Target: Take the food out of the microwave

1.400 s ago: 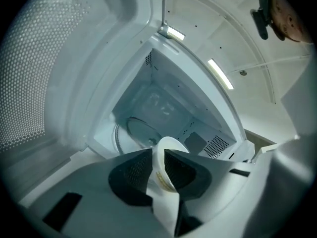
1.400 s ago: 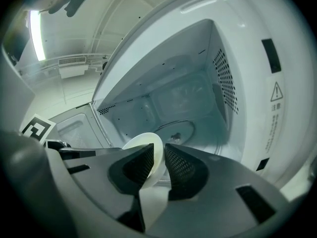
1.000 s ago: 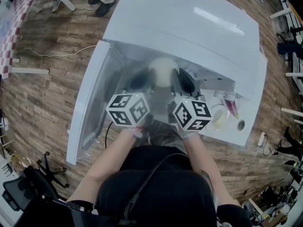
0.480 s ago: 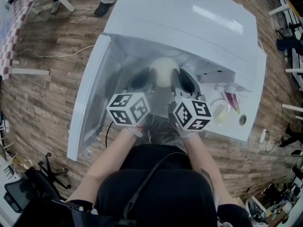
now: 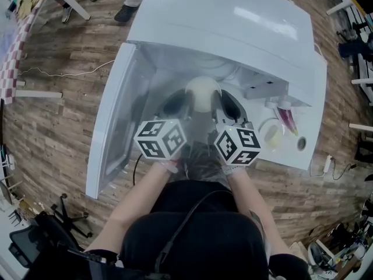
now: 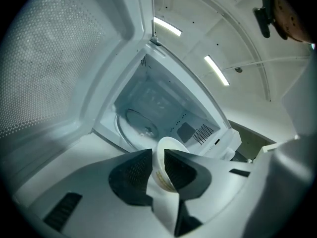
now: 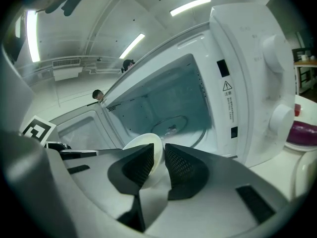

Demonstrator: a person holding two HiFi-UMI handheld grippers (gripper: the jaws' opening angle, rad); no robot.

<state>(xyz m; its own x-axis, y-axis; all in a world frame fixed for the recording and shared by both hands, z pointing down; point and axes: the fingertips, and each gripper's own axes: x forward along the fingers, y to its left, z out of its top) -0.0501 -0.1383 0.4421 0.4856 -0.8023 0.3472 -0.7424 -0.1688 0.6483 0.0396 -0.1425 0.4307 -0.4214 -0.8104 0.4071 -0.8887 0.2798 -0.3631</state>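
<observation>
the jaws of our left gripper (image 6: 157, 155) are closed on the rim of the white bowl (image 5: 202, 91), one dark pad on each side of the thin wall, with only that wall between them. our right gripper (image 7: 159, 150) pinches the opposite side of the rim in the same way, so its jaws stand a little apart but they are not free. the bowl hangs between the two grippers, just at the open mouth of the microwave (image 5: 233, 22), and it seems carried by the two grips alone. behind it the glass turntable (image 7: 174, 125) lies bare, and the door (image 5: 111, 133) stands wide open on our left side. (what is inside the bowl we cannot tell, because no view looks into it.) we judge that the main part is done: the bowl is off the turntable and about at the edge of the cavity. what is left is to bring it fully clear, to set it down, perhaps on the white counter (image 5: 280, 156) beside the microwave, and to release both grips.
</observation>
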